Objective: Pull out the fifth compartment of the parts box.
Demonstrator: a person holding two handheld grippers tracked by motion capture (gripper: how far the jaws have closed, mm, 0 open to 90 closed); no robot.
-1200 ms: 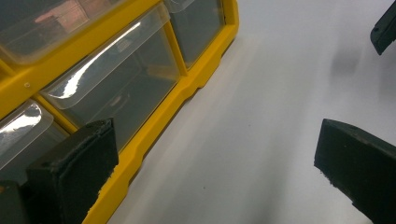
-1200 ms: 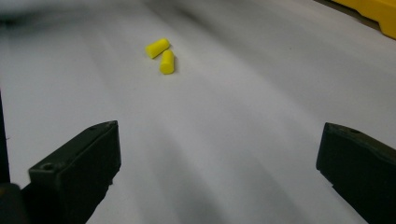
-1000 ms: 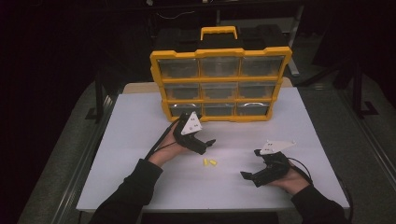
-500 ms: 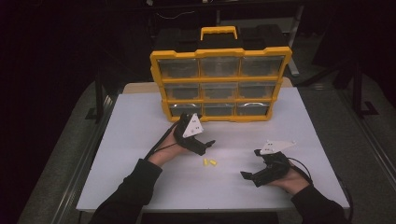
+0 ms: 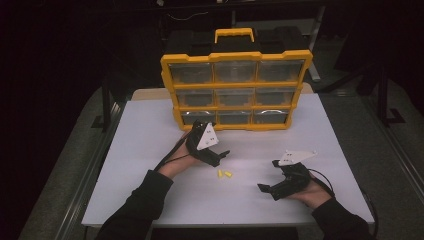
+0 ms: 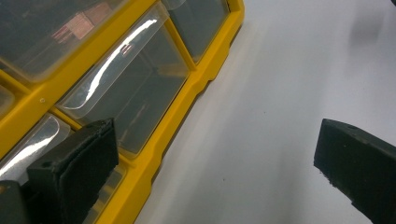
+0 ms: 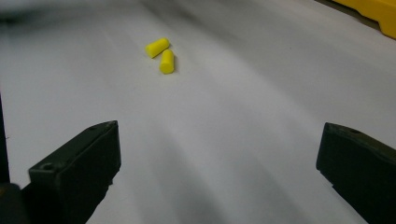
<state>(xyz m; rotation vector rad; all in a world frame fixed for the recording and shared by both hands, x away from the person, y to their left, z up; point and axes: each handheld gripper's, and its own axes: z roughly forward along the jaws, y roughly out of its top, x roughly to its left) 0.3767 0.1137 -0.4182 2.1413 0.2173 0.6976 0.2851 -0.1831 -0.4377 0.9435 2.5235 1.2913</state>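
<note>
Two small yellow earplugs lie side by side on the white table, between the two hands. In the right gripper view the earplugs rest ahead and to the left of my right gripper, whose jaws stand wide open with nothing between them. From above, the right gripper is at the front right, pointing left. My left gripper is just in front of the yellow drawer organizer. This left gripper is open and empty, its left jaw close to a clear bottom drawer.
The organizer stands upright at the back centre with three rows of clear drawers and a yellow carry handle. Dark floor surrounds the table. Bare white tabletop stretches on both sides of the hands.
The left gripper has turned slightly in front of the organizer. The right gripper and the earplugs have stayed put.
</note>
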